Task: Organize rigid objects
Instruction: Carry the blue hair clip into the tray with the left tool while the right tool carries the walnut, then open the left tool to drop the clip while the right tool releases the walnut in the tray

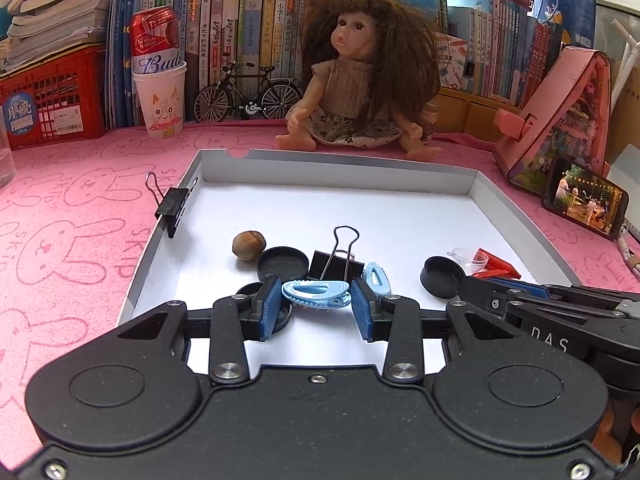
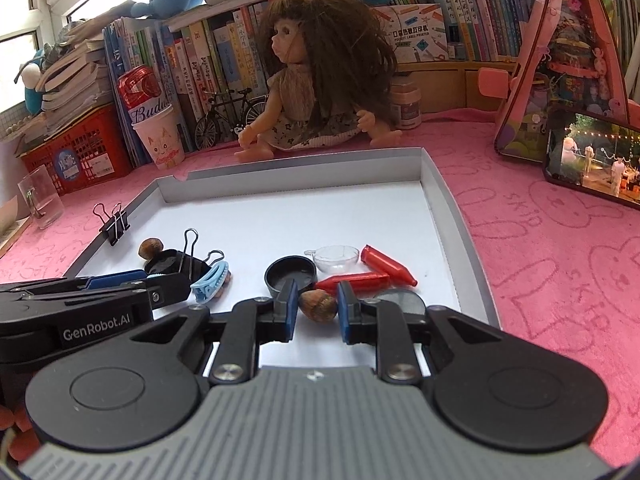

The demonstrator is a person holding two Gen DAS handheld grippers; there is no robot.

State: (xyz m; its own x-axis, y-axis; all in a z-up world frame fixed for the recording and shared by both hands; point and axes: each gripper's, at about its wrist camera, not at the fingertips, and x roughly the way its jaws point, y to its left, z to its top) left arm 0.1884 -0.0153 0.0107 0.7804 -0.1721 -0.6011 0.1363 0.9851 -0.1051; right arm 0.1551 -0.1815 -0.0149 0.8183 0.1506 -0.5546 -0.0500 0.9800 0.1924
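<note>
My left gripper (image 1: pixel 316 312) squeezes a light blue hair clip (image 1: pixel 316 293) between its blue pads. My right gripper (image 2: pixel 317 306) squeezes a brown nut (image 2: pixel 318 306). Both are near the front edge of the white tray (image 1: pixel 520 224). A binder clip (image 1: pixel 173 204) is clipped on the tray's left edge.

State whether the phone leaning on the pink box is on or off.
On: the phone has a lit screen showing people outdoors; it leans against the pink box.
</note>
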